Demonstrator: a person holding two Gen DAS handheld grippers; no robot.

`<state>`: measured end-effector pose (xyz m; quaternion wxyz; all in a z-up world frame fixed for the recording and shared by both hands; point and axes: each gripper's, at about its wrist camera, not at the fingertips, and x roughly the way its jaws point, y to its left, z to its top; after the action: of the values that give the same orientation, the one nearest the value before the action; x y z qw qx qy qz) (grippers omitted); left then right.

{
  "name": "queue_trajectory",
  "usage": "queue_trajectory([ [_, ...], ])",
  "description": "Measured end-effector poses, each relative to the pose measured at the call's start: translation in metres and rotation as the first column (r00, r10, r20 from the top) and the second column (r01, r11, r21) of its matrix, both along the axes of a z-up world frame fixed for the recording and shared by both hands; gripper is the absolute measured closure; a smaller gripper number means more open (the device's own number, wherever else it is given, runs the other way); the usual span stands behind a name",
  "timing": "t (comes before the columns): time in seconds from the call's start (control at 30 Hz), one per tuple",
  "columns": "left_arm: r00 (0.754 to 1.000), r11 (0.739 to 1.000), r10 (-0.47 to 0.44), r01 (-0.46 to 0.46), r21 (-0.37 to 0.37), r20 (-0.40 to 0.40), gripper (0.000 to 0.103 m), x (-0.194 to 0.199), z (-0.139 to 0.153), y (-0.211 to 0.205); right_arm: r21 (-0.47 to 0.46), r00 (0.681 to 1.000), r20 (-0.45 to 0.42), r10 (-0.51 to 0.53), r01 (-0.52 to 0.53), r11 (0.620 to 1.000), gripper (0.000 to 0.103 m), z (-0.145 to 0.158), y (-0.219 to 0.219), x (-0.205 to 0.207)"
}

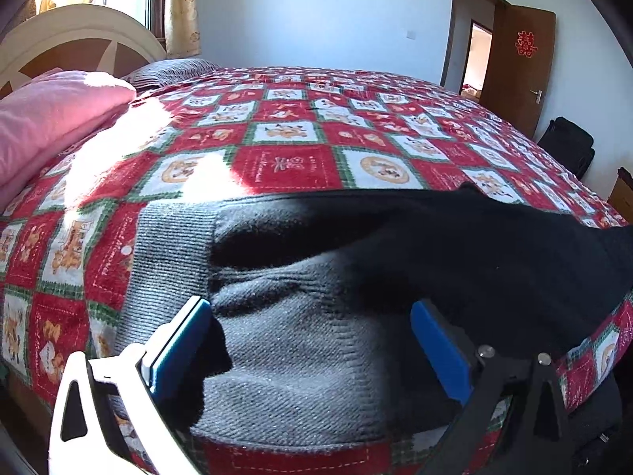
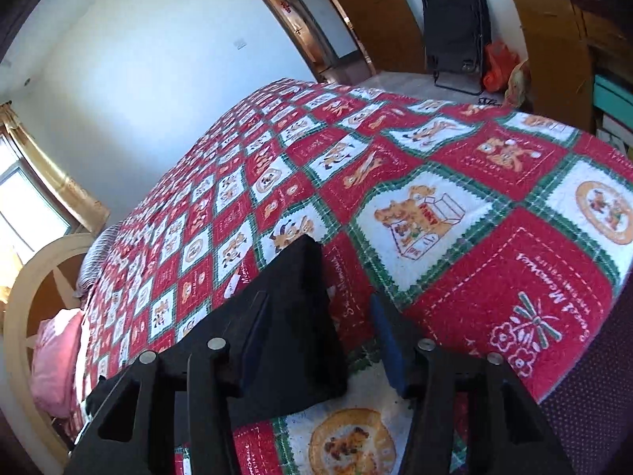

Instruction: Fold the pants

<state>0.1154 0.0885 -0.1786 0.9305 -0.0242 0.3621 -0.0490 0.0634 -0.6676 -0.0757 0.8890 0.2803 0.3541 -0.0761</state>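
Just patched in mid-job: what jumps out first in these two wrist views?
The red, white and green patchwork bedspread fills both views. In the left wrist view, dark grey pants lie across its near edge, with the left gripper open astride the sunlit ribbed waistband. The right gripper hangs open over bare bedspread, holding nothing; a pink pillow sits by the headboard.

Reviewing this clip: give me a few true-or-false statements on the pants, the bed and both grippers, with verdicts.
1. The dark pants lie on a red checked bedspread. True.
2. The left gripper has its jaws spread over the pants' grey waistband. True.
3. The right gripper clamps the pants. False: nothing sits between its jaws, only bedspread below.
4. The door is shut. False: it stands open.
5. A pink pillow lies near the headboard. True.
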Motion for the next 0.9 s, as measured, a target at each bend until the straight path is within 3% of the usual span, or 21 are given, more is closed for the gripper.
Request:
queue_trajectory([
  [0.1,1.0,1.0,-0.001,0.001,0.024,0.006,0.0,-0.001,-0.002,-0.002,0.05,0.999,0.016,0.048,-0.049,0.998,0.063,0.001,0.003,0.002],
  [0.23,1.0,0.999,-0.01,0.01,0.044,0.011,0.0,-0.002,-0.004,-0.004,0.029,0.993,-0.07,0.096,-0.094,0.995,0.064,-0.006,0.013,0.008],
  [0.53,1.0,0.999,-0.024,0.024,0.048,0.013,0.0,-0.004,-0.004,-0.003,0.083,0.991,-0.048,0.127,-0.122,0.989,0.067,-0.015,0.004,0.005],
  [0.63,1.0,0.998,-0.026,0.025,0.056,0.016,0.0,-0.005,-0.006,-0.004,0.054,0.993,-0.054,0.108,-0.105,0.993,0.08,-0.016,0.005,0.006],
  [0.77,0.999,0.998,-0.028,0.027,0.059,0.018,0.0,-0.004,-0.006,-0.004,0.104,0.994,0.005,0.106,-0.106,0.989,0.094,-0.019,-0.001,0.001],
  [0.9,0.999,0.998,-0.031,0.03,0.06,0.018,0.0,-0.004,-0.006,-0.005,0.111,0.996,0.03,0.087,-0.09,0.99,0.095,-0.014,0.002,-0.001],
])
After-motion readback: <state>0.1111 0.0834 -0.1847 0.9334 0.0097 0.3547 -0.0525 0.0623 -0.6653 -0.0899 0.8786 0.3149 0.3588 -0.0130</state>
